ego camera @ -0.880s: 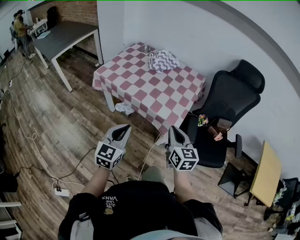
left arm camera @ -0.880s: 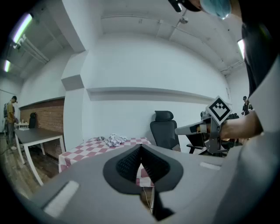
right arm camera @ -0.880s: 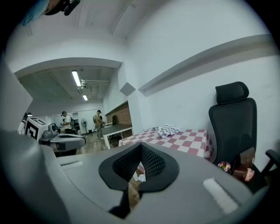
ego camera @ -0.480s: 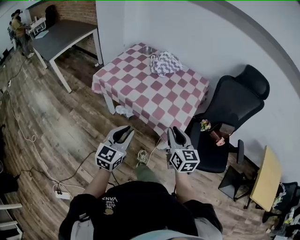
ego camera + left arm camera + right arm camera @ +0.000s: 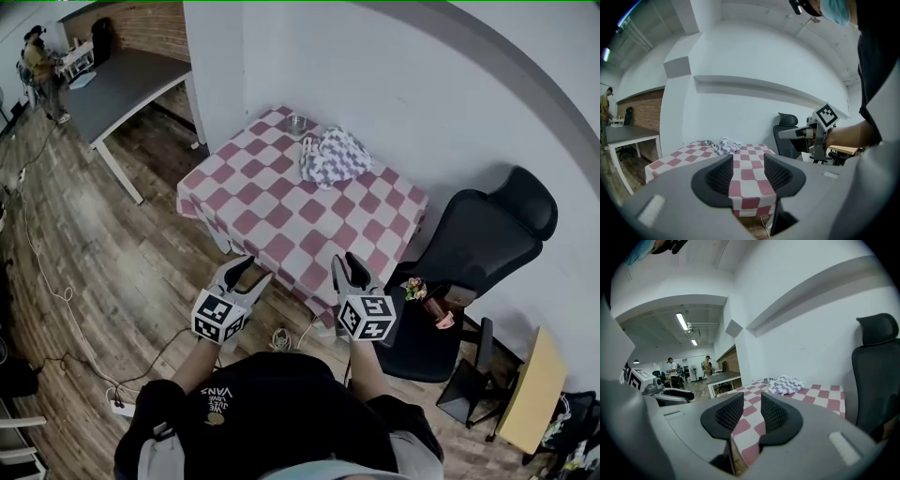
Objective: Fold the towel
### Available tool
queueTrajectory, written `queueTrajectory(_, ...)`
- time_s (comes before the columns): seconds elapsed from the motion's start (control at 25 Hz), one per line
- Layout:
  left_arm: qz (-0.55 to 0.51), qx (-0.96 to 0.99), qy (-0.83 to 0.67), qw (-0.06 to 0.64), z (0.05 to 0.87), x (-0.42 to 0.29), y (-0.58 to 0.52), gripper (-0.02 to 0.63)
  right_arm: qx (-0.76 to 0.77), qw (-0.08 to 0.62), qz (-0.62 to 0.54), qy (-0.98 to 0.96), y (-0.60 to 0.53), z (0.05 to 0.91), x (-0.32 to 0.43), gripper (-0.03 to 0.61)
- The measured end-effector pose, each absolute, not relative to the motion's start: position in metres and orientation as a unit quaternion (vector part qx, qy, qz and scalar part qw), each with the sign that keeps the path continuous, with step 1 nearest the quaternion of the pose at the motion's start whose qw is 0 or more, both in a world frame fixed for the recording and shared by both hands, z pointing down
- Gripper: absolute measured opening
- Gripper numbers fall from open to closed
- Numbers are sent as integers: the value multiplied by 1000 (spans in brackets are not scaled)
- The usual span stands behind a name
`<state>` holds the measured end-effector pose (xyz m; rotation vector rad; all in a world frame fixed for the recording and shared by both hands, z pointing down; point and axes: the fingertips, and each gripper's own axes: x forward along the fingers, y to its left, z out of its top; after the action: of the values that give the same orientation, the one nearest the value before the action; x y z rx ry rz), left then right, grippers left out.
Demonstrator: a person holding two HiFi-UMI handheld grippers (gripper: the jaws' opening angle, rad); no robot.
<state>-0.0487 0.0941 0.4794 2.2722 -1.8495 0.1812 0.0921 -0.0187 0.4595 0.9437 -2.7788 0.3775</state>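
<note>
I hold my left gripper (image 5: 248,272) with its jaws spread and nothing between them; through the gap I see only the checked tablecloth. My right gripper (image 5: 352,266) is also parted, by a narrower gap, and it too is empty. Both hang short of the table's (image 5: 272,220) near edge, pointing a little downward toward it.

The towel (image 5: 333,155) lies in a crumpled heap at the far end of the table, at about 12 o'clock from my grippers and well apart from them. A small metal bowl (image 5: 296,124) sits just beside it at its 10 o'clock. A black office chair (image 5: 483,234) stands off the table's corner at my 2 o'clock.

The folding is not yet begun. I judge the towel light, soft and limp: it will sag and drape from any pinch, and it may drag across the cloth under it, or pull that cloth along, if I tug it flat. From here I cannot make out its corners in the bunch. I would look for an outer hem, pinch one layer only with each gripper at two neighbouring corners, then lift and spread it before folding.
</note>
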Motion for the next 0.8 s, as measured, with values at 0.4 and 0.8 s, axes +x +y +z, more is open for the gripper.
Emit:
queueTrajectory(0.4,71,758,-637,122,496,-81,4,178,321,108,141,-930,-114,471,77,103)
queueTrajectory(0.8,85,771,-616,136,512,-120,-79,184,353,120,157,-914,-178,487,65,103)
